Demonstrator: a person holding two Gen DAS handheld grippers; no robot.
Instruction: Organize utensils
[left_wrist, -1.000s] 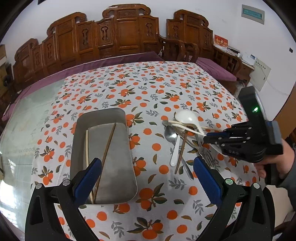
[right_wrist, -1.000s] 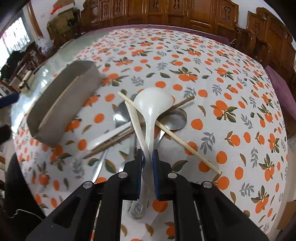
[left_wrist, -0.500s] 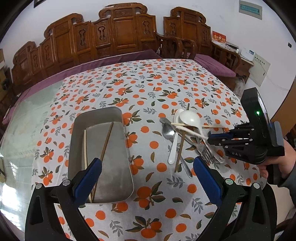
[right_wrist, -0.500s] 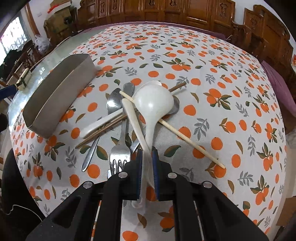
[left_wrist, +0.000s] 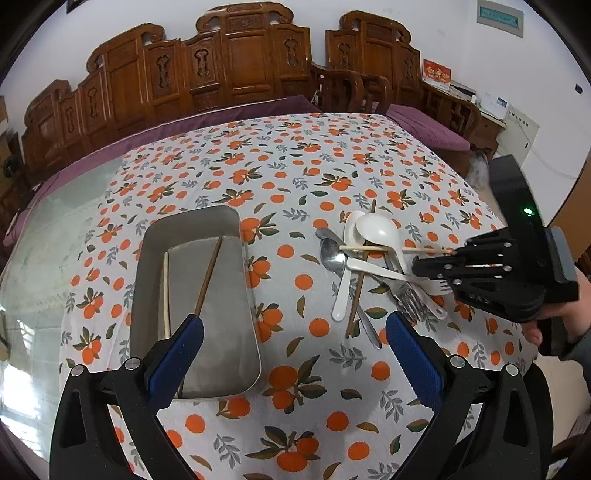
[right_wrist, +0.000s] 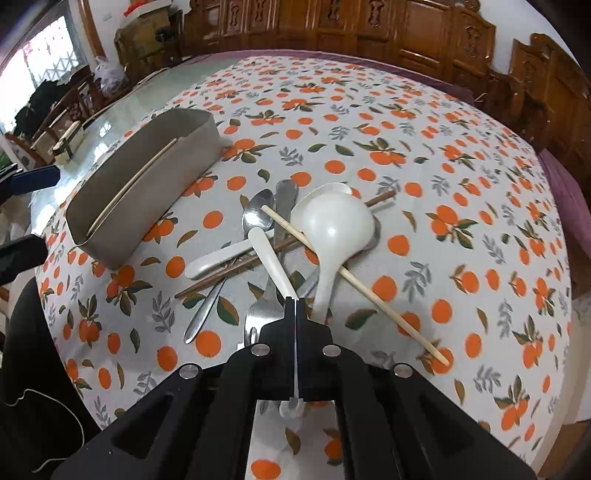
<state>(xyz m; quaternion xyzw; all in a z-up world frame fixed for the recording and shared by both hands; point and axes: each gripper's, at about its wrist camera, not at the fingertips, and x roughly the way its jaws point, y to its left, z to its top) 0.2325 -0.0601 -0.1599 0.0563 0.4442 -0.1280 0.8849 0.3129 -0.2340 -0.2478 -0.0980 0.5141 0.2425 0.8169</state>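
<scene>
A pile of utensils lies on the orange-print tablecloth: a white ladle (right_wrist: 334, 225) (left_wrist: 378, 230), white spoon (right_wrist: 218, 256), metal spoon (right_wrist: 256, 214), forks (right_wrist: 260, 314), a brown chopstick (right_wrist: 236, 267) and a pale chopstick (right_wrist: 354, 282). My right gripper (right_wrist: 295, 301) (left_wrist: 417, 267) is shut on a white plastic fork (right_wrist: 271, 258) by its head end, the handle pointing away over the pile. A metal tray (left_wrist: 195, 295) (right_wrist: 147, 177) holds two chopsticks (left_wrist: 208, 277). My left gripper (left_wrist: 293, 349) is open and empty above the tray's near right corner.
Carved wooden chairs (left_wrist: 236, 62) and a purple cushion (left_wrist: 424, 125) stand behind the table. A glass tabletop (left_wrist: 40, 251) shows left of the cloth. A small box (right_wrist: 66, 142) sits on the far left in the right wrist view.
My right gripper has pulled back from the pile and closed fully; it held the white ladle's handle before and now grips the white plastic fork. The left gripper stayed open, rising slightly.
</scene>
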